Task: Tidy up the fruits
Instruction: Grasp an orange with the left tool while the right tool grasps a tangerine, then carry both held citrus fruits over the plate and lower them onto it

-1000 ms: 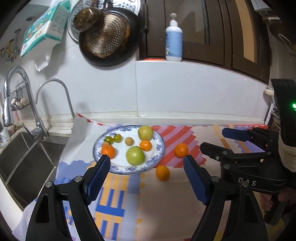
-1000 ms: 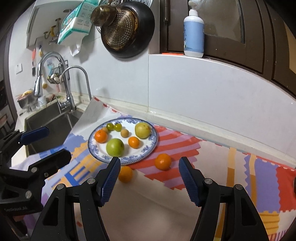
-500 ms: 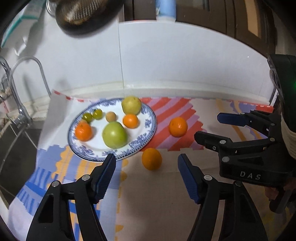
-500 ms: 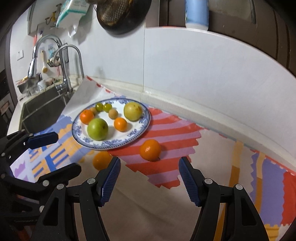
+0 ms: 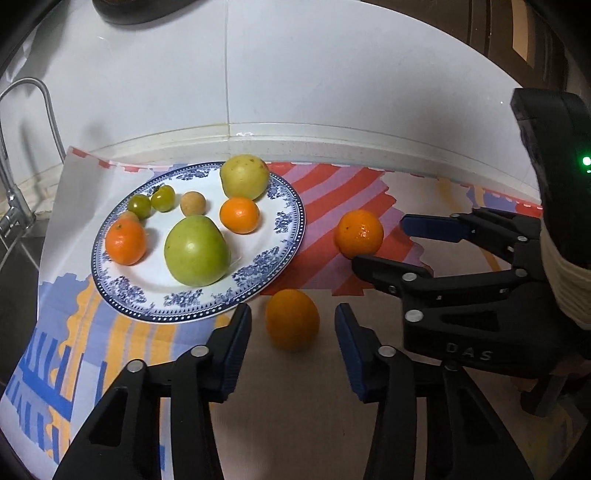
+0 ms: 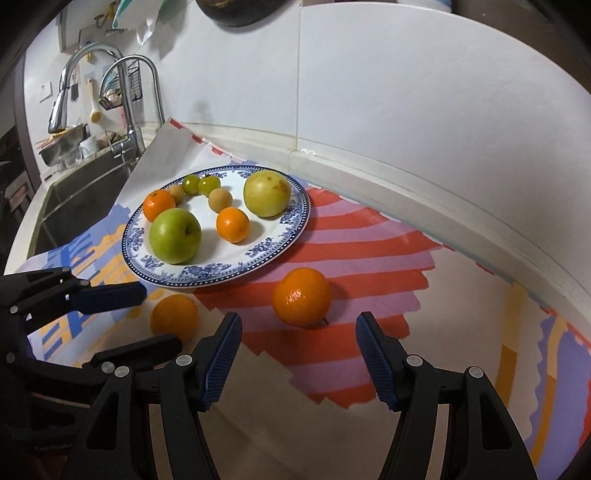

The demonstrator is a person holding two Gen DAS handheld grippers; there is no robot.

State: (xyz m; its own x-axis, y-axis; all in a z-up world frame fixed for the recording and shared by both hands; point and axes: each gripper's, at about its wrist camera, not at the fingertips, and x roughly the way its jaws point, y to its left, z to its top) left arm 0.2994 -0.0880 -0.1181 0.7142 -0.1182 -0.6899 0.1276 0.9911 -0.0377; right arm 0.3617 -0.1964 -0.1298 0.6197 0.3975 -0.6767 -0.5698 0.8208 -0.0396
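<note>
Left wrist view: the left gripper point(image 5: 292, 345) is closing, an orange point(image 5: 292, 319) just beside the plate point(image 5: 288, 236) between its jaws, untouched.

Right wrist view: the right gripper point(image 6: 299, 352) narrows slowly toward a second orange point(image 6: 301, 296) near the plate, ahead of its jaws. Both oranges look light, firm and prone to roll; grip across the widest middle.

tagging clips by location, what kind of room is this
Most likely a home kitchen: a sink with curved faucets at the counter's end, a pan hanging on the white wall, and a plate of fruit.
</note>
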